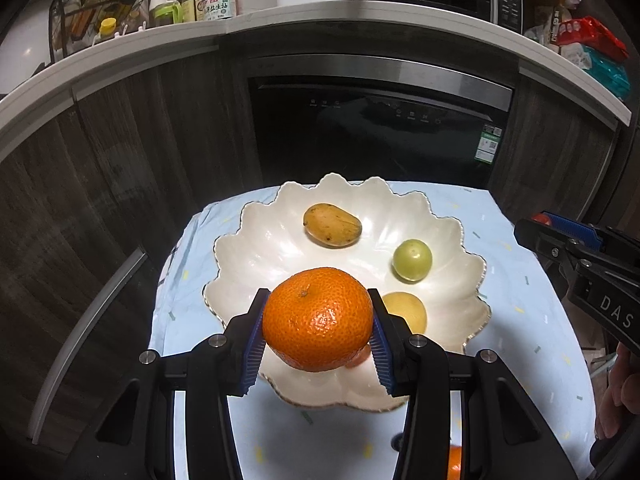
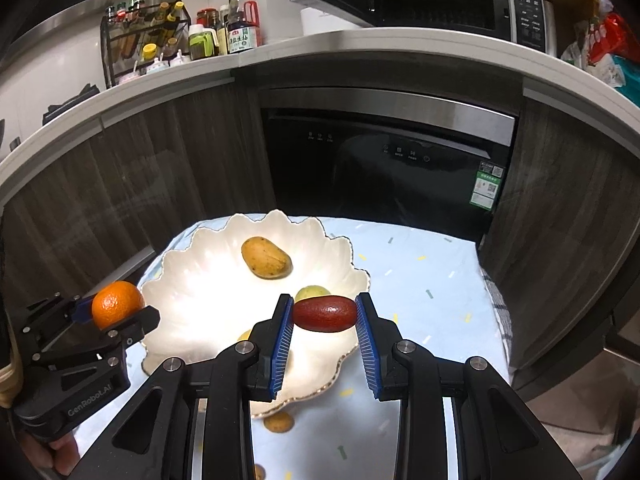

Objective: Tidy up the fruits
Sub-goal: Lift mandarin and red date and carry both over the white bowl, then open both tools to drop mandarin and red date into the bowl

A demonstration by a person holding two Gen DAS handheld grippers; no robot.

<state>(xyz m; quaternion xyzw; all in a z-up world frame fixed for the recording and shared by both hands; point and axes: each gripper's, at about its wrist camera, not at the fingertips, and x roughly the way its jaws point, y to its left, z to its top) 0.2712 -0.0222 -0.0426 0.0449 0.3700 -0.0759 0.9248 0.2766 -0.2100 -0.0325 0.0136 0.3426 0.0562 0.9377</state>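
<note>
The orange [image 1: 318, 319] is sitting low and centre in the left wrist view, pinched by the left gripper [image 1: 318, 330], whose blue ribbed pads are pressing on its two sides. It is hanging over the near rim of the scalloped white bowl [image 1: 256, 256], probably because the bowl is where the fruit is being gathered.

In the right wrist view the right gripper [image 2: 325, 316] is pinching a dark red oblong fruit [image 2: 325, 314] end to end, holding it level over the bowl's right-hand rim at mid frame. Gripping it by the ends is likely keeping the smooth skin from rolling out between the pads.

Inside the bowl a yellow-brown mango [image 1: 332, 225] is lying toward the upper part, a small green round fruit [image 1: 412, 260] is resting to its lower right, and a pale yellow fruit [image 1: 408, 311] is showing just behind the orange, partly hidden by it. They are lying apart from one another, leaving bare bowl in the middle for both carried pieces.

A small speckled fruit [image 2: 279, 422] is still waiting on the pale blue patterned cloth [image 2: 420, 280] just below the bowl's near rim. Behind the cloth, a dark dishwasher [image 2: 384, 160] is filling the upper centre.
</note>
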